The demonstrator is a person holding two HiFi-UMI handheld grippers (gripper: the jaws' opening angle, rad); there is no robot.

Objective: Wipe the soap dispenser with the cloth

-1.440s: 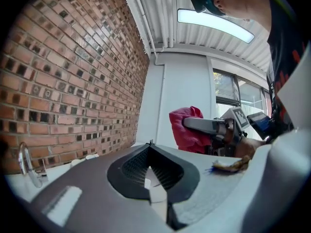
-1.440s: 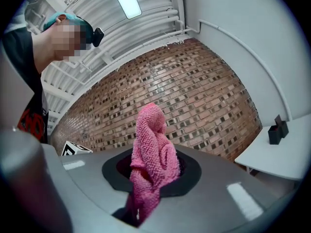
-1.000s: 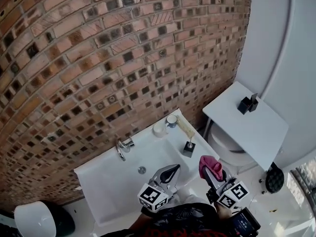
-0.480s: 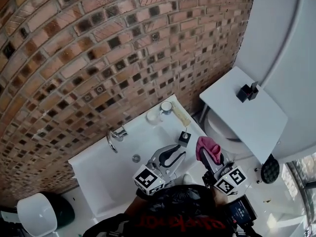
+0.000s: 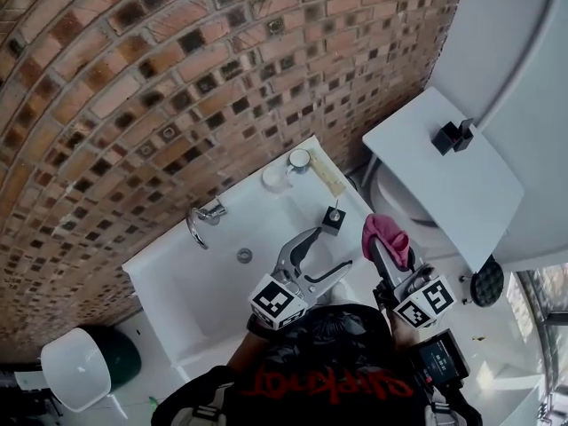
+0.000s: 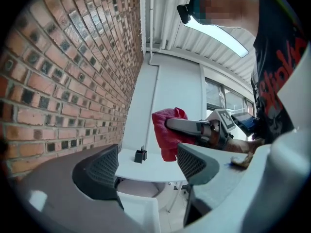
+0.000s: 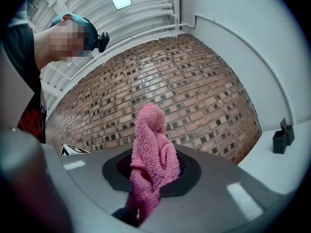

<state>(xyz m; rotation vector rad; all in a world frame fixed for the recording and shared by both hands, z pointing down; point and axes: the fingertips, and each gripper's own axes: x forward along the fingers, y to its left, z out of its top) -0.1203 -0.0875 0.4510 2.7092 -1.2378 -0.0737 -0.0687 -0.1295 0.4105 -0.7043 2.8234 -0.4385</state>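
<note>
Left gripper [image 5: 330,248]: we see its jaws opening, already spread wide, with nothing between them; it hangs over the right part of the white ceramic sink [image 5: 209,284].
Right gripper [image 5: 382,248]: its jaws are pinching the pink terry cloth [image 5: 387,232], which bunches up and sticks out past the tips.
Task thing: the small black square soap dispenser [image 5: 334,219] stands upright on the sink's right rim, just beyond the left jaws, touching neither gripper.
Cloth vs dispenser: near each other but apart, with the cloth to the dispenser's right in the head view.
Sink rim: we note a chrome curved faucet [image 5: 201,219] at the back, and a white round cup [image 5: 300,159] in the far corner.
Right side: a white counter [image 5: 426,180] carries a small black holder [image 5: 453,136].
Backdrop: red-brown brick wall [image 5: 177,78].
</note>
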